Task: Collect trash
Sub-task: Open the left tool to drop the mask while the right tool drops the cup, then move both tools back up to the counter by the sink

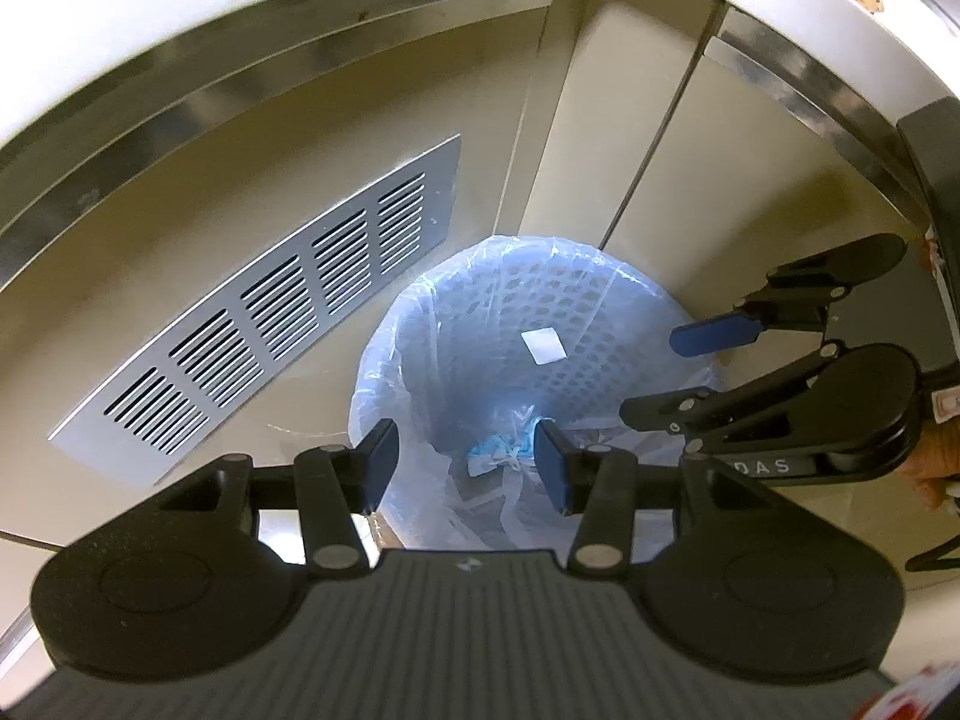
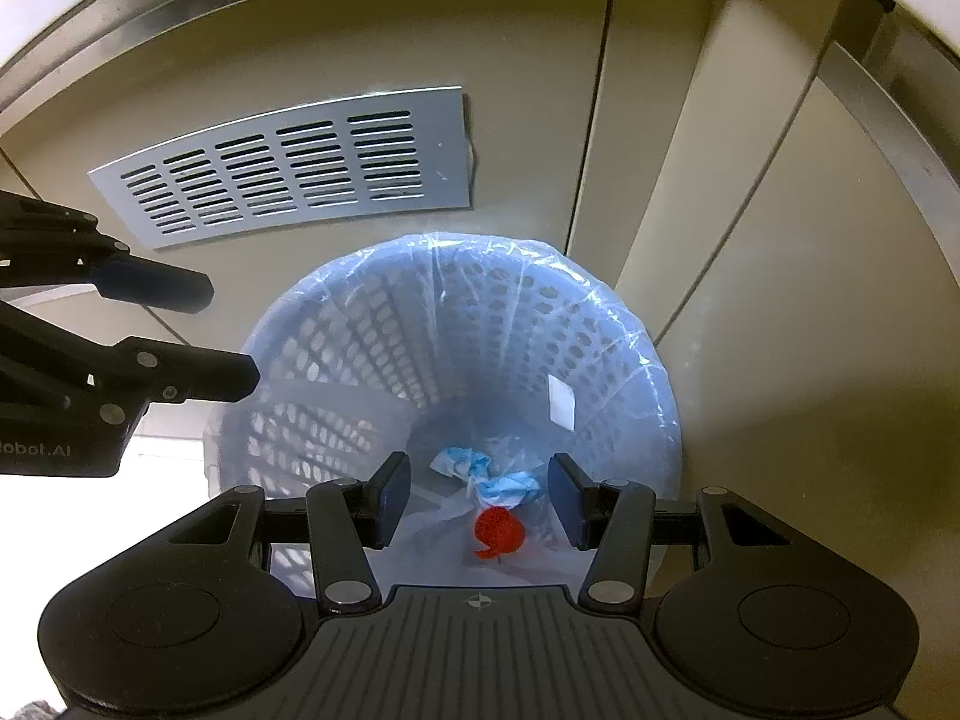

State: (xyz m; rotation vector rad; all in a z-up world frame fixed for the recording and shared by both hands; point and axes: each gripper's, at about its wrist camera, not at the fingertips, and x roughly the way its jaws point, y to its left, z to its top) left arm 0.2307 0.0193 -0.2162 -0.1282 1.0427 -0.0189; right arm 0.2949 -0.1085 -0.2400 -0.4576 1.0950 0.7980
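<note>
A blue perforated waste basket lined with a clear plastic bag stands on the floor in a cabinet corner. At its bottom lie a crumpled blue and white wrapper and a red piece of trash. My left gripper is open and empty above the basket. My right gripper is open and empty above the basket too. The right gripper also shows in the left wrist view, and the left gripper shows in the right wrist view.
A metal vent grille is set in the beige cabinet panel behind the basket. A steel-edged counter overhangs above. A white label sticks to the basket's inner wall.
</note>
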